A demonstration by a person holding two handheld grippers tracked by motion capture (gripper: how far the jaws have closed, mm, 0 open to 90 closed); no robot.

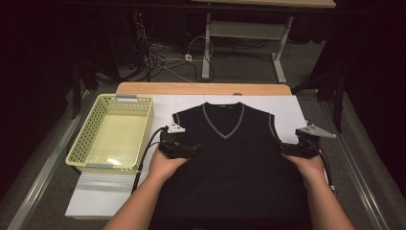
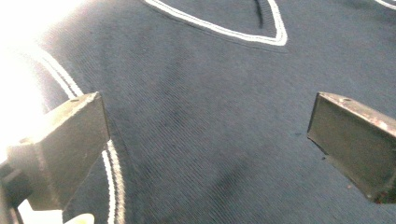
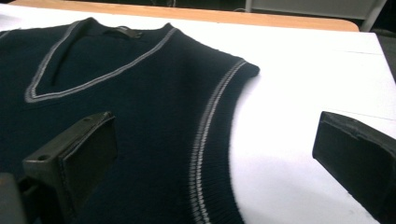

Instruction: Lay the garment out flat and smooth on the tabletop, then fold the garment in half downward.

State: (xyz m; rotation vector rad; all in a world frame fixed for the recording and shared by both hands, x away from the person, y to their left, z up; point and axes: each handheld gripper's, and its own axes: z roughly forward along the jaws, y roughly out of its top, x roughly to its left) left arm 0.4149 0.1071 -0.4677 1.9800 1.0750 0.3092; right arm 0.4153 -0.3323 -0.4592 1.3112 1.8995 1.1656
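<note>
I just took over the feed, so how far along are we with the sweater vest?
Done: the navy sweater vest lies spread flat, front up, on the white table cover. In hand: the left tool and right tool sit at its two armhole edges, jaws open, gripping nothing yet. Left: no fold is made, and the yellow basket beside it holds nothing.

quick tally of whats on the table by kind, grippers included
vest: 1, dark with pale trim, lying flat
basket: 1, pale yellow, left of the vest
grippers: 2, left gripper and right gripper, both with jaws apart over the vest's sides
Total: 4
</note>
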